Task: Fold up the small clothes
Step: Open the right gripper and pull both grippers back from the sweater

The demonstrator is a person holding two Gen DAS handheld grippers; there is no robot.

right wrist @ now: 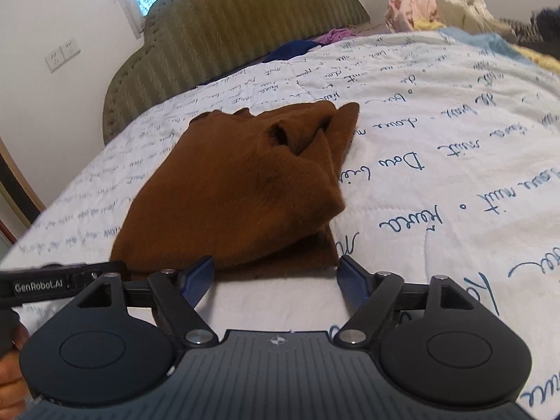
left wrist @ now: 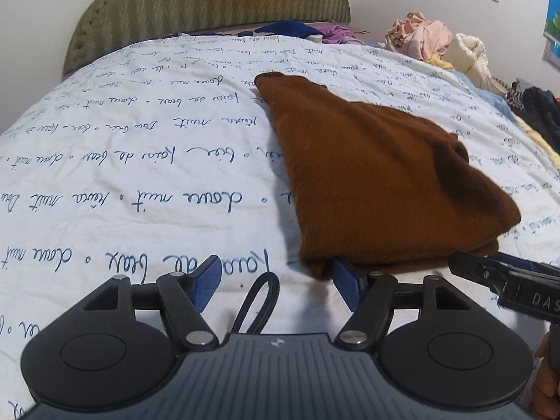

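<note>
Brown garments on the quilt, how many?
1. The brown garment lies partly folded mid-quilt, just ahead of both open hand-held grippers. More could be hidden in the clothes pile by the far edge.

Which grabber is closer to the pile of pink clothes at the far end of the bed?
Right. The pink clothes lie far off on the right side; the right gripper is on that side of the brown garment, and the left gripper sits farther left.
</note>
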